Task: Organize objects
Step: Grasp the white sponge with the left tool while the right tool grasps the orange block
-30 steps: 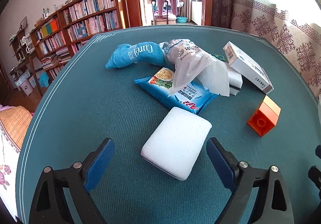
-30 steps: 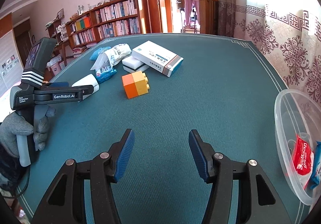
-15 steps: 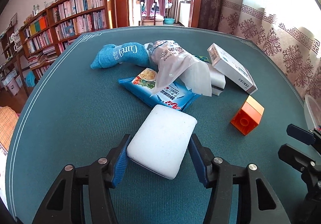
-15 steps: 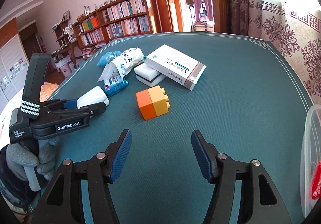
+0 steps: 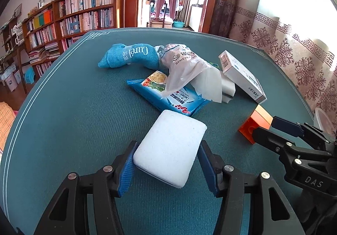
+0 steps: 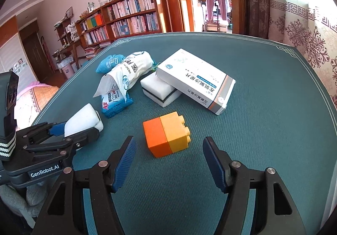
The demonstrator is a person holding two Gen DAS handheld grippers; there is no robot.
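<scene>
Two wrist cameras, both low over the green table [image 5: 63, 129] and tilted down toward the far doorway.

The left view sits close behind a white sponge [image 5: 170, 148], the right view close behind an orange block [image 6: 166, 135]. Both share the sponge, block, white box [image 6: 195, 79] and bookshelf [image 5: 84, 14]; each catches the other gripper at its edge.

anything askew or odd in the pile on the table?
Yes. The white box is tilted, its near side propped up on a sponge instead of lying flat. The swab bag sprawls over the blue packet, open end loose. The brick lies on its side, studs pointing sideways. Nothing spilled or visibly damaged.
</scene>
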